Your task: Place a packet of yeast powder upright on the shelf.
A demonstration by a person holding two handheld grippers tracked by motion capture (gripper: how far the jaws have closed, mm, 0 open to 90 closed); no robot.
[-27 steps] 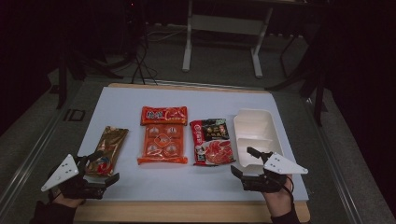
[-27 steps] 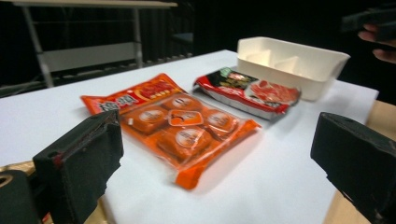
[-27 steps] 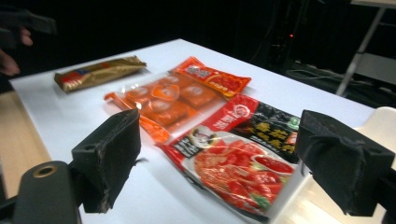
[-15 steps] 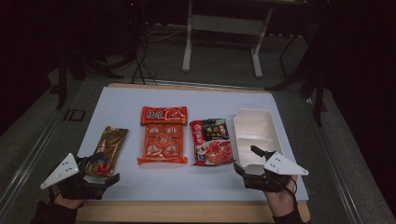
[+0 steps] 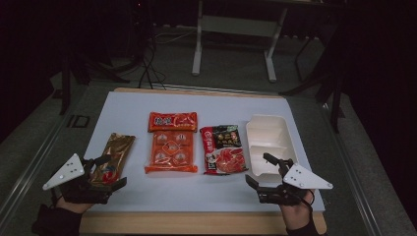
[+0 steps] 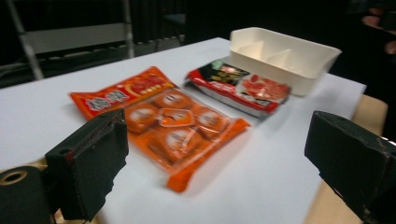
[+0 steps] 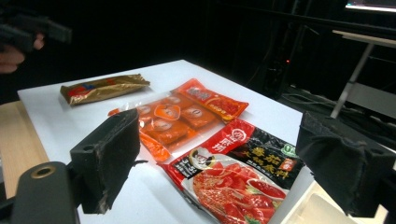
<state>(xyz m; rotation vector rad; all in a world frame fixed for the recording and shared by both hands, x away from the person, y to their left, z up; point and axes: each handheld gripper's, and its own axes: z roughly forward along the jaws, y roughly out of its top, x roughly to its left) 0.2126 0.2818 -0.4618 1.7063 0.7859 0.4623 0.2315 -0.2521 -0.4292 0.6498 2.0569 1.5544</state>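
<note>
- Two grippers, both low at the near edge of the white table top [image 5: 123, 105], jaws spread, nothing between them.
- left gripper [image 5: 109, 170]: jaws wide apart, released, straddling the near end of the gold packet [image 5: 116, 155]; whether they touch it, cannot tell. Its own view looks past the jaws at the orange packs.
- gold packet: far left of the row, lying flat, long side running away from the person.
- orange snack pack [image 5: 171, 153]: next right, flat, with the small orange-red pouch [image 5: 172, 121] just behind it, edges touching or overlapping.
- tomato-print sachet [image 5: 223, 149]: right of the orange pack, flat, just beside the tray.
- white divided tray [image 5: 269, 142]: rightmost, upright.
- right gripper [image 5: 259, 169]: jaws wide apart, released, at the tray's near left corner, just beside the sachet's near edge.
</note>
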